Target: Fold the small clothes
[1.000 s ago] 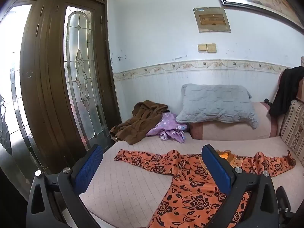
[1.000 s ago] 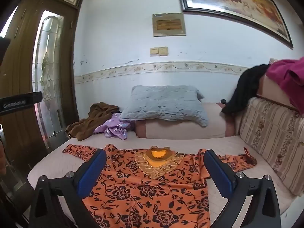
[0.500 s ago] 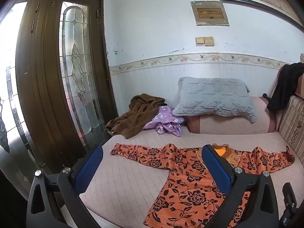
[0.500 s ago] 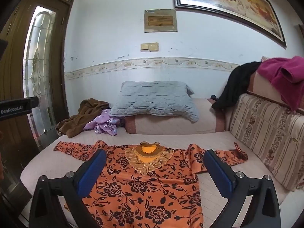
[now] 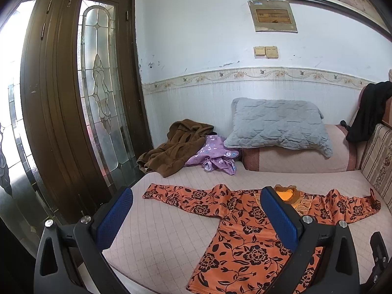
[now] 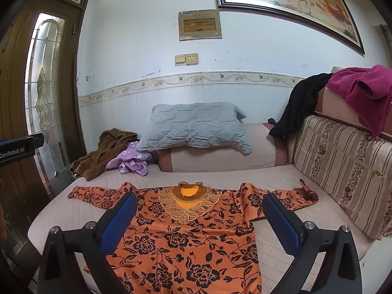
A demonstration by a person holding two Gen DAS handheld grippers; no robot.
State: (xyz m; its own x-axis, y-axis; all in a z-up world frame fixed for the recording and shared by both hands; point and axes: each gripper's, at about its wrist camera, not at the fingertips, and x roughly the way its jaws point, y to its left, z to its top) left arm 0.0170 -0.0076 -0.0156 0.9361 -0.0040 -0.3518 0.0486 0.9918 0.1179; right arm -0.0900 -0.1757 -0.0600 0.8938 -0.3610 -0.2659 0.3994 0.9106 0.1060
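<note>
An orange blouse with black flowers [image 6: 191,240] lies spread flat on the pink quilted sofa seat [image 6: 274,252], sleeves out to both sides, lace collar toward the wall. It also shows in the left wrist view [image 5: 247,242]. My left gripper [image 5: 196,220] is open and empty, held above the seat's front left, facing the left sleeve [image 5: 181,196]. My right gripper [image 6: 199,223] is open and empty, held above the blouse's chest. Neither touches the cloth.
A brown garment [image 6: 103,152] and a purple flowered garment [image 6: 132,161] lie heaped at the back left. A grey pillow [image 6: 196,127] rests on a bolster. A striped cushion [image 6: 343,178] lines the right. Black and magenta clothes [image 6: 362,90] hang over the backrest. A glass door [image 5: 98,110] stands left.
Both grippers have drawn back and risen a little, so the blouse sits lower and more of it shows. Both stay open. The blouse has not moved.
</note>
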